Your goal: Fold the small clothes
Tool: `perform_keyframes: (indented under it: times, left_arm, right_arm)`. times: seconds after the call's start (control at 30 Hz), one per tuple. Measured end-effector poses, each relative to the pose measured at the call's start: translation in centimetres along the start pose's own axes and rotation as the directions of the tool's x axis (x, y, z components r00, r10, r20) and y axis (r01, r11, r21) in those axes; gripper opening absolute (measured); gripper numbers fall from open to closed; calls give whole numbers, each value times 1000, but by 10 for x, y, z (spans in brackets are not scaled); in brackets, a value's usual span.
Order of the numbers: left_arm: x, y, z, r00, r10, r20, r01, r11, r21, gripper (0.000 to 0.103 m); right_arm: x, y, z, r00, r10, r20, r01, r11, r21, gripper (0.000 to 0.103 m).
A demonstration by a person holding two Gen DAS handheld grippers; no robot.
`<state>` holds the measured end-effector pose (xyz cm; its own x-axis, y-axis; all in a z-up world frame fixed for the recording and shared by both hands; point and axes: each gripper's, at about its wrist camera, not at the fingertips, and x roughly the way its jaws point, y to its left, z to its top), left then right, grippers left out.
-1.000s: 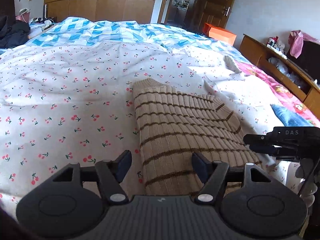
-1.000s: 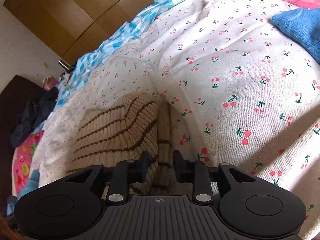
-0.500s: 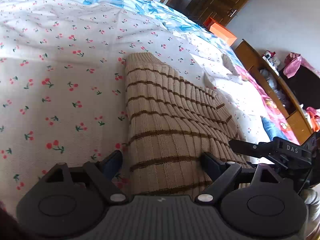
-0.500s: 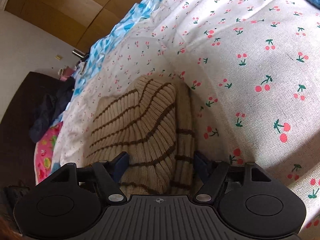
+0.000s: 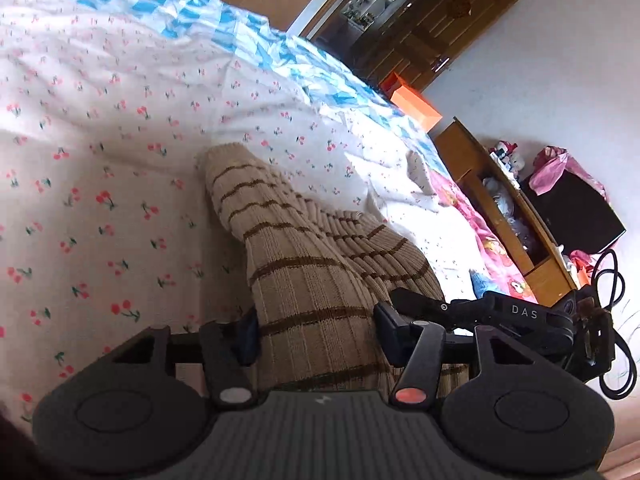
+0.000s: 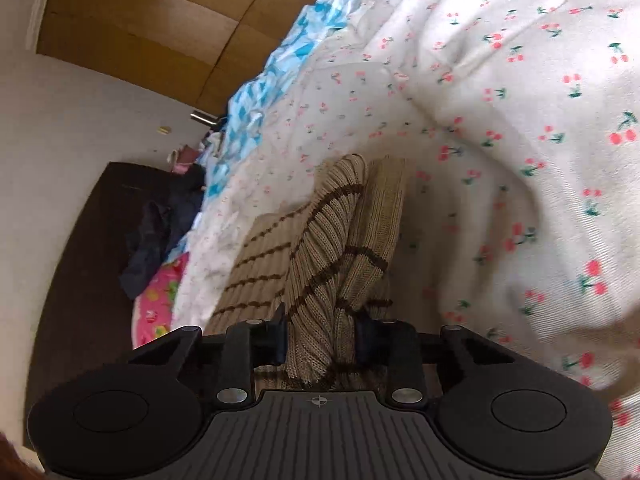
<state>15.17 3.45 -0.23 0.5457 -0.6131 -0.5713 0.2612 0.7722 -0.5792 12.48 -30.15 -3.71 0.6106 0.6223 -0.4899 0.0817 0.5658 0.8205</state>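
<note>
Tan ribbed knit sweater (image 5: pixel 316 280) with thin brown stripes lies on the bed's cherry-print sheet (image 5: pixel 100 184), long axis running away from both tools toward the blue-and-white quilt (image 5: pixel 248 32); its near end is lifted and bunched. Left tool (image 5: pixel 316 334) has its fingers closed against a broad flat fold of the knit. Right tool (image 6: pixel 322 336) pinches a narrower gathered ridge of the same sweater (image 6: pixel 320 264), ribs twisting between its pads.

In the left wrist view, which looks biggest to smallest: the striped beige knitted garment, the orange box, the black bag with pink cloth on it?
1. Beige ribbed knitted garment with brown stripes, though it is nearest the camera.
2. Black bag draped with pink cloth.
3. Orange box, farthest away.
</note>
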Motion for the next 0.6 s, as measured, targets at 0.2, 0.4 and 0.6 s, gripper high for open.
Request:
perform_keyframes:
  times: [0.2, 0.4, 0.6]
  left_arm:
    - [13, 14, -9, 988, 144, -53, -139, 986, 91, 61]
    - [8, 28, -18, 988, 144, -47, -143, 989, 33, 67]
    - [-23, 2, -11, 968, 245, 59, -252, 949, 189, 65]
  right_arm:
    - [6, -1, -5, 989, -150, 15, 150, 987, -63, 28]
    - [-6, -11, -10, 970, -241, 12, 241, 968, -74, 38]
    - [-34, 39, -27, 937, -311, 159, 345, 898, -273, 37]
